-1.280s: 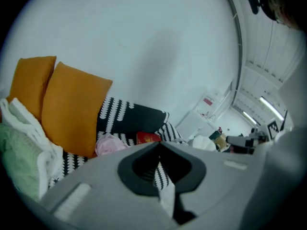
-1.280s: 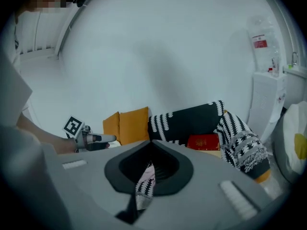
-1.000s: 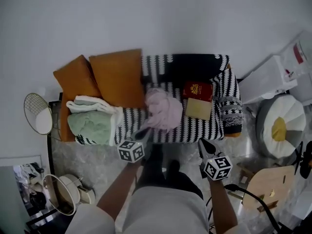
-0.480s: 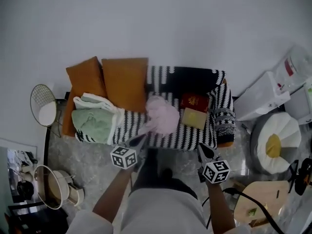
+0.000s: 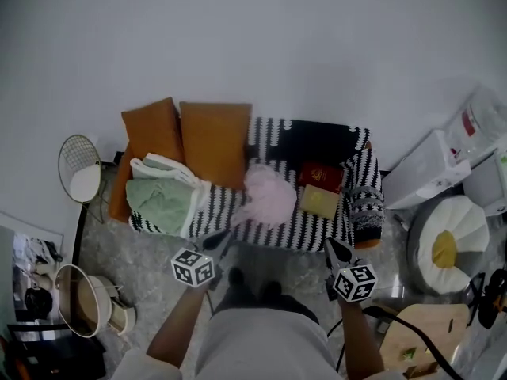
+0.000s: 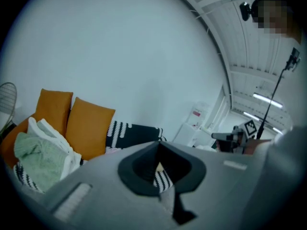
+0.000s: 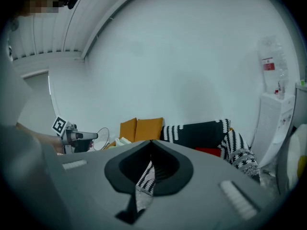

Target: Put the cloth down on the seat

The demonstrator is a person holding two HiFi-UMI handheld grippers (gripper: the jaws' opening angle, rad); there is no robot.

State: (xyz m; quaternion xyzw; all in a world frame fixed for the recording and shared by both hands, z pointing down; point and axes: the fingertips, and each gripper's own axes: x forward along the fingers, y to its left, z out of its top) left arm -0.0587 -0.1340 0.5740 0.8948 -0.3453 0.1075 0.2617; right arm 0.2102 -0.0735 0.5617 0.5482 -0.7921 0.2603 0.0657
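1. Pink cloth [image 5: 268,198]: lies crumpled on the seat [image 5: 309,229], mid-width, toward its front edge.
2. Left gripper [image 5: 224,237]: jaws clenched, empty, off the front edge.
3. Right gripper [image 5: 329,244]: jaws clenched, empty, likewise.

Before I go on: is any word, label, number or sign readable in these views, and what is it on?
No text can be read in any view.
Red box: gold emblem on the lid, lettering too small to read.
Bottle: red label, print blurred.
Marker cubes: black-and-white square codes, no letters or numbers.
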